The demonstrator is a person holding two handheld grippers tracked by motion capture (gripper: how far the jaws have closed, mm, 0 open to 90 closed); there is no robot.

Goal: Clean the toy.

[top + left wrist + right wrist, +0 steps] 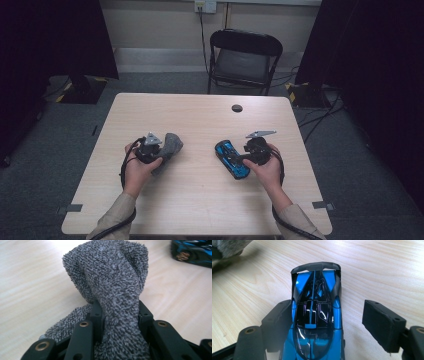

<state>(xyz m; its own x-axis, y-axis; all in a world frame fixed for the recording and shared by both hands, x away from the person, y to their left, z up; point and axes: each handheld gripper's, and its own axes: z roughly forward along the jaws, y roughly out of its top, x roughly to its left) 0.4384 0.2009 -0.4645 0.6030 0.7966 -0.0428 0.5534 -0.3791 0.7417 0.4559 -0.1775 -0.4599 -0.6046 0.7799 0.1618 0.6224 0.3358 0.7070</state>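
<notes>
Two tongs — left [120,315] grips grey cloth [112,282], right [337,322] straddles blue car [315,315]

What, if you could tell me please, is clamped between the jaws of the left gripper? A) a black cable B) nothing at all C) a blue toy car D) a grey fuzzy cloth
D: in the left gripper view the grey fuzzy cloth is pinched between the two black jaws of the left gripper, while the blue toy car lies at the right gripper.

My cloth [110,282] is speckled grey; my toy car [315,315] is glossy blue with black stripes; the table [200,200] is pale woodgrain.
</notes>
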